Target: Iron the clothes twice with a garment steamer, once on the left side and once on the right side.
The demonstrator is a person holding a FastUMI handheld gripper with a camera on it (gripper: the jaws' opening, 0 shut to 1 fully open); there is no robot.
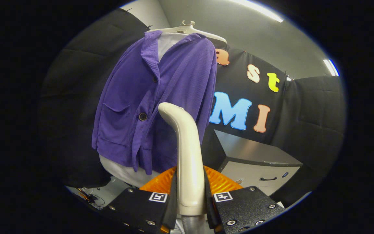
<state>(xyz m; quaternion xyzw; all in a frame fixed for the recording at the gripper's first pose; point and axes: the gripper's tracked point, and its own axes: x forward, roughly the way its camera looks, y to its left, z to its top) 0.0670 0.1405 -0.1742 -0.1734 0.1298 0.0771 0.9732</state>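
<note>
A purple button-up jacket hangs on a white hanger over a white inner garment, straight ahead of my fingers. My gripper is shut on the cream handle of the garment steamer, which rises between the two black fingers. The steamer's curved head sits close in front of the jacket's lower right half, near the bottom button. Whether the head touches the cloth I cannot tell. An orange ribbed part of the steamer shows behind the handle.
A grey cabinet with a drawer handle stands to the right, beyond the fingers. Black cloth walls close the booth on both sides. Cables lie on the floor below the jacket, to the left.
</note>
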